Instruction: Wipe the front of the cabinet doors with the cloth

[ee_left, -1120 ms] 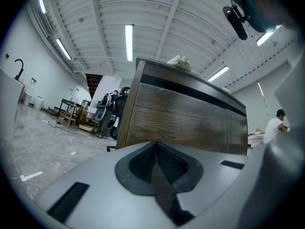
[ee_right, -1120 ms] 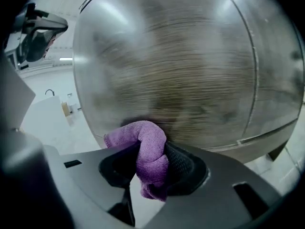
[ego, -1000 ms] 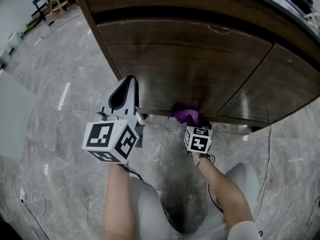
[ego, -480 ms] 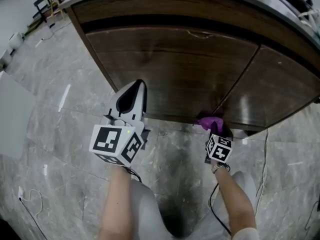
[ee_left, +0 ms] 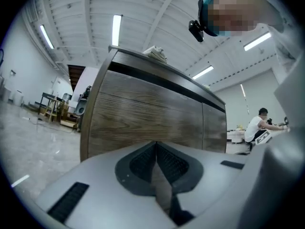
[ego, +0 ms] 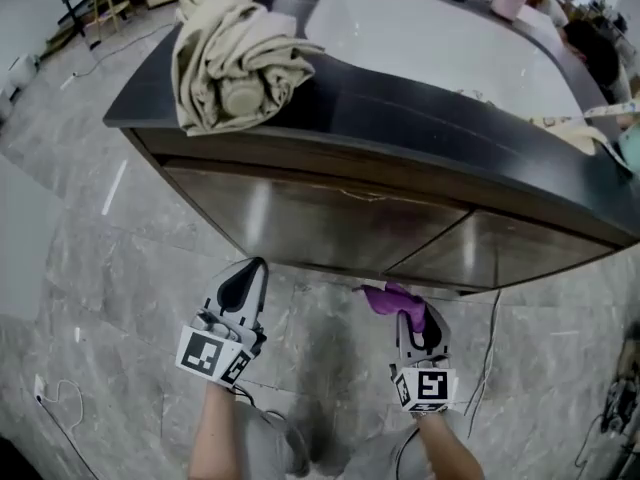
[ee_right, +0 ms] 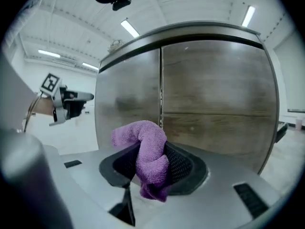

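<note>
The purple cloth [ego: 386, 298], bunched into a fuzzy twisted wad, is clamped in the closed fingers of the right gripper [ego: 408, 314] and held at its 12 o'clock near the doors' [ego: 330, 223] lower edge, seemingly for wiping, while the left gripper [ego: 255, 266], fingers together and empty, is held aside at 9 o'clock.

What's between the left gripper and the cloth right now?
Head view: only bare grey floor tile separates the left gripper from the purple cloth in the right gripper.
</note>
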Tool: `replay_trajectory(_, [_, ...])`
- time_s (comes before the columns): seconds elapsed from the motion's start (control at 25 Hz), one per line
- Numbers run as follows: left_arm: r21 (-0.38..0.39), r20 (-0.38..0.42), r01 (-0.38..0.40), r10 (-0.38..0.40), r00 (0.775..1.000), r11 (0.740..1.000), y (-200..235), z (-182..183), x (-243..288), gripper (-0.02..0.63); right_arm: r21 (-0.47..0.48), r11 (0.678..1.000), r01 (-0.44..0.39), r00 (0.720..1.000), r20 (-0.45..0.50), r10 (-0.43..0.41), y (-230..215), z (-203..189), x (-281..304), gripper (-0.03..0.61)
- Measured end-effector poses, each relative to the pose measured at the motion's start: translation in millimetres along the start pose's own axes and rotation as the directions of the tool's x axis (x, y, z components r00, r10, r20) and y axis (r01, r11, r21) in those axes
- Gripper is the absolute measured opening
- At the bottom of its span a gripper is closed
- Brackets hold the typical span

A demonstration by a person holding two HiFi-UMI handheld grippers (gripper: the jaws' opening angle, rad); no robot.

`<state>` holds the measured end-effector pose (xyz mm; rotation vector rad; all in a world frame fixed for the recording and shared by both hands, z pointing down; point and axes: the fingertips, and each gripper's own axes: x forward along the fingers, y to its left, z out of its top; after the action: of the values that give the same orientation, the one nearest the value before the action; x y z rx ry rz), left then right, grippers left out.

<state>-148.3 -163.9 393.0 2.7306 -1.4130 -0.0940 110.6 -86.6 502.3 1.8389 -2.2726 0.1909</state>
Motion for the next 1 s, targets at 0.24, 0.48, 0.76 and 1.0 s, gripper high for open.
replay_trajectory(0.24, [-0.185,0.037,-0.191,0.201,0.979,0.964,22,36,-40,0.011,0.094,0.996,-0.001,0.993,-0.117,0.012,-4,47,-44,0.156])
replay_trajectory(0.48, [-0.142,-0.079,-0.228,0.218,0.973,0.963,8,134,-109,0.011,0.156,0.988,-0.011,0.986,-0.163,0.037,-2,138,-98,0.155])
replay_trajectory(0.76, [-0.173,-0.238,-0.164,0.120,0.964,0.971,-102,287,-135,0.011,0.214,0.976,-0.047,0.981,-0.174,0.086,-24,311,-206,0.155])
replay_trajectory(1.0, [-0.128,-0.181,-0.098,0.074,0.981,0.987,-191,447,-124,0.011,0.273,0.958,-0.092,0.995,-0.006,0.097,-58,490,-296,0.155])
